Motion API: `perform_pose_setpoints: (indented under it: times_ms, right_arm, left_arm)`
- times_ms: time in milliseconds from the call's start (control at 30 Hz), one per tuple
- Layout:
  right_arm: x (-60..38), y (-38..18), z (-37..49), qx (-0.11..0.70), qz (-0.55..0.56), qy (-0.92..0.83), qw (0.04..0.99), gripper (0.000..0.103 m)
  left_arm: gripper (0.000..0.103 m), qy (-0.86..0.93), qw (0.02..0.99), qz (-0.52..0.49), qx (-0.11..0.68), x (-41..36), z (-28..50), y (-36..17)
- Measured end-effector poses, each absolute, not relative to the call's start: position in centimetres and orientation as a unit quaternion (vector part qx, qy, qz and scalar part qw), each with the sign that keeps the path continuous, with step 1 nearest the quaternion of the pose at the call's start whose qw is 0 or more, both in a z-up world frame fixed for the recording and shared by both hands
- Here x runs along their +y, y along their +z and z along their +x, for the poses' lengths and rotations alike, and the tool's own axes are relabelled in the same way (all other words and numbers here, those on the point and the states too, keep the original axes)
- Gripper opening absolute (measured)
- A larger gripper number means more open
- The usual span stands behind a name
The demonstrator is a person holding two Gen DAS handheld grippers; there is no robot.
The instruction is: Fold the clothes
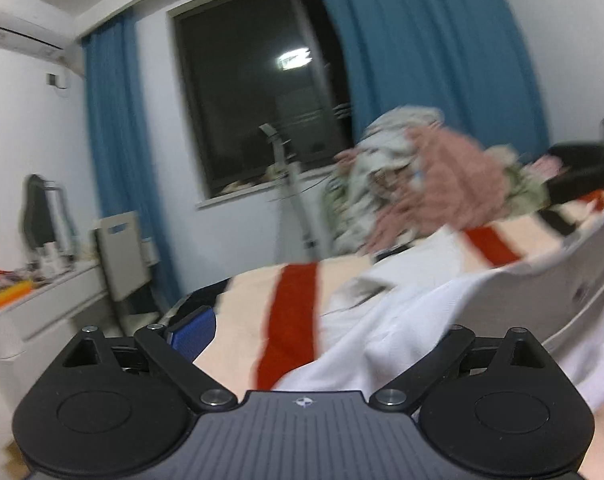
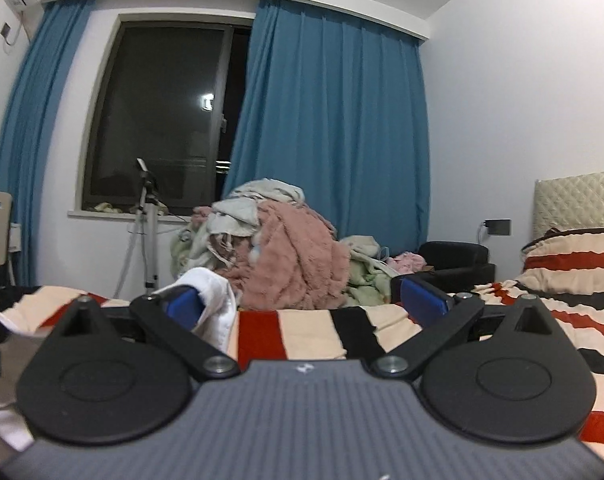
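Observation:
A white garment (image 1: 385, 320) lies crumpled on the striped bed and drapes over the right side of my left gripper (image 1: 313, 332), hiding its right finger. The left blue pad (image 1: 194, 330) shows, set wide, so the jaws stand open. In the right wrist view my right gripper (image 2: 305, 304) is open, blue pads (image 2: 423, 300) far apart. A fold of the white garment (image 2: 216, 300) hangs over its left finger, not clamped. A pile of pink and pale green clothes (image 2: 286, 256) sits at the bed's far edge; it also shows in the left wrist view (image 1: 429, 176).
The bed has a red, black and cream striped cover (image 2: 313, 332) and a matching pillow (image 2: 577, 264) at right. A tripod (image 2: 150, 232) stands under the window. A white desk (image 1: 42, 312) with clutter is at left. A black seat (image 2: 457, 264) is behind the bed.

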State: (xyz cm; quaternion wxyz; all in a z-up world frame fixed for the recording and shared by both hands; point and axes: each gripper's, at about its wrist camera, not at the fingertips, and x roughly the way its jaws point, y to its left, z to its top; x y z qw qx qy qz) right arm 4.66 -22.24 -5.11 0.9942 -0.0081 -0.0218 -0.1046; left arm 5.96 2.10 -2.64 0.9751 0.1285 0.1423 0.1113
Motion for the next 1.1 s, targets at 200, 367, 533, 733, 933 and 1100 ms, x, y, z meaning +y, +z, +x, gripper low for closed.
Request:
perform_pose_setpoints:
  times_ms: [200, 367, 533, 733, 933, 1100]
  right_arm:
    - [-23.4, -6.4, 6.1, 0.033, -0.004, -0.111, 0.993, 0.103]
    - [-22.8, -8.8, 7.7, 0.139, -0.024, -0.072, 0.987, 0.103]
    - [-22.0, -10.8, 7.5, 0.228, -0.032, -0.026, 0.973, 0.103]
    - [-22.6, -11.5, 5.2, 0.281, 0.034, 0.008, 0.959, 0.103]
    - [-23.1, -8.7, 0.7, 0.22, 0.059, -0.04, 0.973, 0.103]
    - [-24.1, -2.6, -2.8, 0.144, 0.077, -0.07, 0.984, 0.103]
  left_arm:
    - [0.098, 0.126, 0.983, 0.048, 0.123, 5.2, 3.5, -0.4]
    - [0.098, 0.132, 0.987, 0.038, 0.079, 5.2, 0.5, 0.9]
    - [0.098, 0.144, 0.986, 0.023, 0.087, 5.5, -2.1, 1.5]
    - [0.098, 0.166, 0.98, -0.002, 0.107, 6.0, -5.4, 2.3]
    - [0.098, 0.171, 0.976, -0.056, 0.123, 7.3, -9.0, 3.4]
    - [0.098, 0.168, 0.975, -0.102, 0.107, 8.0, -11.4, 6.5]
